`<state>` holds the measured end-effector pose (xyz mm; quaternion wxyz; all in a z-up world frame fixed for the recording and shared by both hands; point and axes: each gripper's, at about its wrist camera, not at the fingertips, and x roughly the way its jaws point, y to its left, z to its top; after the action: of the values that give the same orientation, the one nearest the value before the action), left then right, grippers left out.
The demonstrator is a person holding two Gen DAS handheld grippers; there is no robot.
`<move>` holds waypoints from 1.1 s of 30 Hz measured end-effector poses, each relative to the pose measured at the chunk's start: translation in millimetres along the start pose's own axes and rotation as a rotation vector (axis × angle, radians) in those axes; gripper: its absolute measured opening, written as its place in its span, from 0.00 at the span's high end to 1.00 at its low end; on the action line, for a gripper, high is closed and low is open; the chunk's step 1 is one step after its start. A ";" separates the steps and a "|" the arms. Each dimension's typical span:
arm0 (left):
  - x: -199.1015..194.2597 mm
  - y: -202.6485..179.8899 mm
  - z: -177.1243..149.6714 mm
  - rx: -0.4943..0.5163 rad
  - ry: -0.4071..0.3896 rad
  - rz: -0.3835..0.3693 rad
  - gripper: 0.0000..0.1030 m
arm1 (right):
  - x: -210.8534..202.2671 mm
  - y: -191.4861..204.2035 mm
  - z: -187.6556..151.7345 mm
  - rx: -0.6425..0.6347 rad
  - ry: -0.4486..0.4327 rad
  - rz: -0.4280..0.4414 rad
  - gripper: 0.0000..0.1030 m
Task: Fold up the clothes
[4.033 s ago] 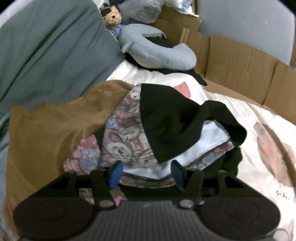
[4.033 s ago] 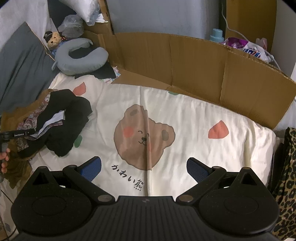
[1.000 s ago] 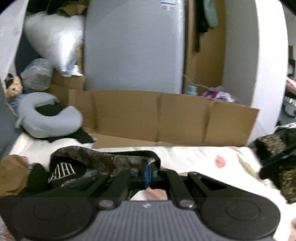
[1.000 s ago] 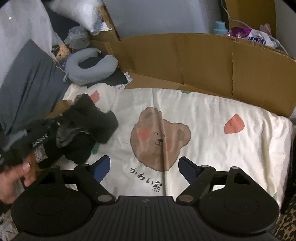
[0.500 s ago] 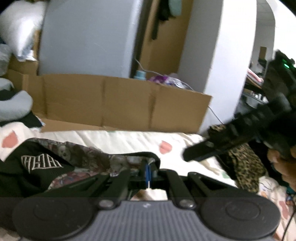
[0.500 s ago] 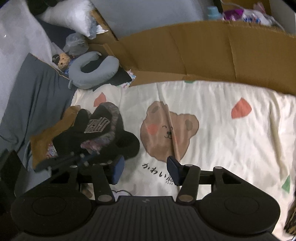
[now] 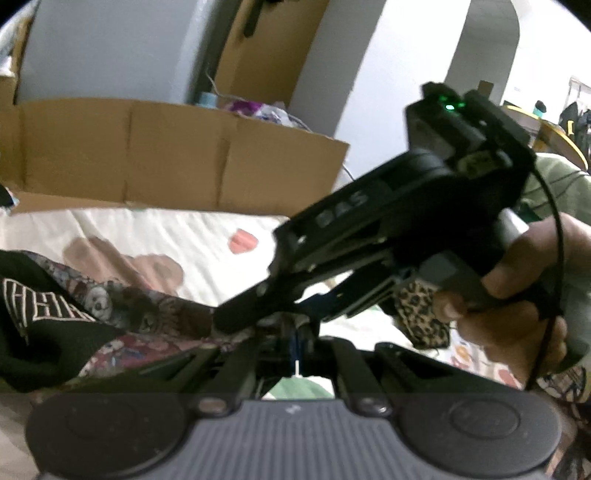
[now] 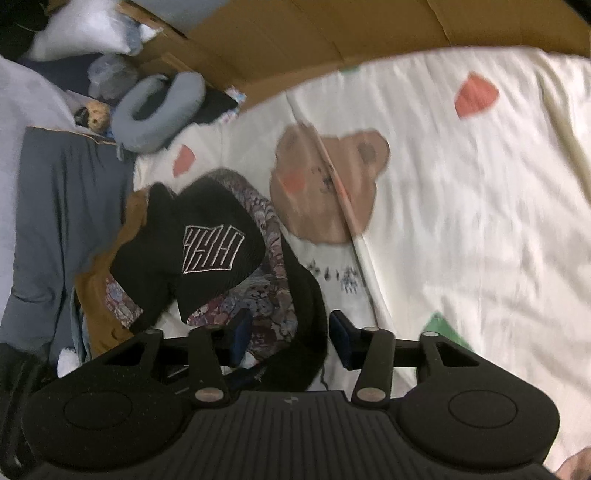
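Black garment [image 8: 218, 243], left hand-held gripper [image 7: 297, 341] pinching hem

A bed is covered with a cream sheet [image 8: 461, 206] that has a big brown bear face [image 8: 325, 184] and little red and green shapes on it. A cardboard wall [image 7: 177, 151] stands along the far side of the bed. Behind it are a grey wall [image 7: 110, 48] and a white wall with an arch [image 7: 417, 55]. At the head of the bed lie a grey pillow [image 8: 62, 206], a blue neck pillow [image 8: 159, 107], a white pillow [image 8: 81, 33] and a small teddy [image 8: 94, 114]. The room is bright on the right.
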<state>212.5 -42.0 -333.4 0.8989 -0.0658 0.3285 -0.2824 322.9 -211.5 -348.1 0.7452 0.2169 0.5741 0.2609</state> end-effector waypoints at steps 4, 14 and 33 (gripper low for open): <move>5.1 -5.4 -7.5 0.000 0.042 -0.025 0.99 | 7.0 -10.4 -8.0 0.015 0.040 -0.028 0.91; 0.1 21.3 -8.5 -0.098 0.141 0.039 0.79 | -7.6 -20.9 -8.8 -0.026 -0.023 -0.071 1.00; -107.4 140.3 -28.0 -0.294 0.156 0.494 0.55 | -93.2 -65.2 6.4 0.043 -0.252 -0.185 1.00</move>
<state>192.9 135.8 -338.3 0.8932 -0.0916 0.4400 -0.0087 319.2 -321.3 -318.0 0.8273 0.2102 0.4990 0.1496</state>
